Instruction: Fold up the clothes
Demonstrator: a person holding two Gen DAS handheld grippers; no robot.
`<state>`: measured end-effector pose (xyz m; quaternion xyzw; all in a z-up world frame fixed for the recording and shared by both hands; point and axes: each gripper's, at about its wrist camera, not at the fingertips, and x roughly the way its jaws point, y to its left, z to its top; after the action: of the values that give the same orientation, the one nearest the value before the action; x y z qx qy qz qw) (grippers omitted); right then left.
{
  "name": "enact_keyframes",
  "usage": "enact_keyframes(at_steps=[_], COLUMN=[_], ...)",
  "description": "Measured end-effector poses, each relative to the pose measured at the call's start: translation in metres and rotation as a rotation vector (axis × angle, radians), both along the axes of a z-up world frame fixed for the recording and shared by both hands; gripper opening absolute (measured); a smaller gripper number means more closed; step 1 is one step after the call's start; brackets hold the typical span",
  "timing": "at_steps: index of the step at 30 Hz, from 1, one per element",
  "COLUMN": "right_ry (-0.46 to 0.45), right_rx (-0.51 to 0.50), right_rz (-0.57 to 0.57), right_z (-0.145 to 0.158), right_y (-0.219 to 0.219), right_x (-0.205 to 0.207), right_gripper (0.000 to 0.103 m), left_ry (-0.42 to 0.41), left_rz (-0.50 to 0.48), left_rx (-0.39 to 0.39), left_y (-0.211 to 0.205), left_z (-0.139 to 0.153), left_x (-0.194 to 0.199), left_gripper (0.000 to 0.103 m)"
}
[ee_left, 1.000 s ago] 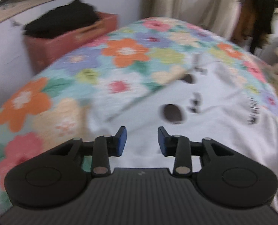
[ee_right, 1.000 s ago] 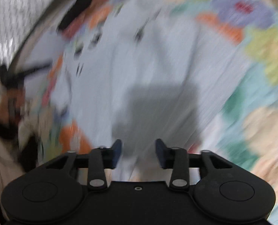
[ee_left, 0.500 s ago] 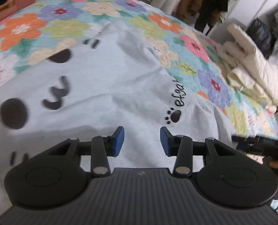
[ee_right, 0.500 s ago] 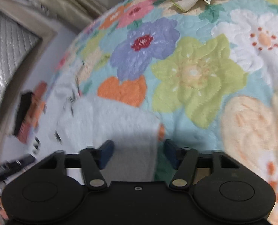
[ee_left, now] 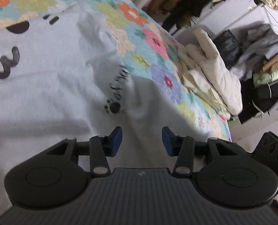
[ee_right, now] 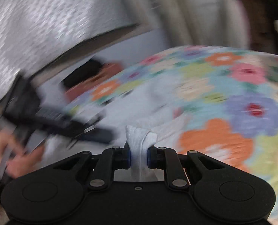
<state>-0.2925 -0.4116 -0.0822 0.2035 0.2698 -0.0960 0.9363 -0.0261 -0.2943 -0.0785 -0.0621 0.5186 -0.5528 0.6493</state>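
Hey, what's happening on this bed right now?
A person is folding a white shirt spread on a floral quilt. The right gripper is shut on a bunched fold of the shirt. The left gripper is open over the shirt, gripping nothing. Cream bedding is piled at the quilt's far edge.

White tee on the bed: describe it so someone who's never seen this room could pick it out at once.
Find the bed with the floral quilt. Spread flat across it is the white T-shirt, a pinch of its fabric clamped in the right gripper. Unlike the plain cream bedding heaped at the far edge, it carries a black cartoon face and a paw print with lettering.
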Motion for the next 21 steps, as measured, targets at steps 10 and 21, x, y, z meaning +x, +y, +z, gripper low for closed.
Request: enact_keyframes(at_steps=[10,21], right_ry=[0.168,0.154], right_rx=[-0.005,0.113], right_rz=[0.261,0.046], right_z=[-0.030,-0.007], right_y=[0.061,0.018], right_x=[0.041,0.027], right_gripper=[0.019,0.047], left_ry=[0.102,-0.058], left_rz=[0.047,0.036], left_rx=[0.044,0.104], left_y=[0.033,0.031], left_z=[-0.029,-0.040], left_x=[0.009,0.004], left_gripper=[0.064,0.011])
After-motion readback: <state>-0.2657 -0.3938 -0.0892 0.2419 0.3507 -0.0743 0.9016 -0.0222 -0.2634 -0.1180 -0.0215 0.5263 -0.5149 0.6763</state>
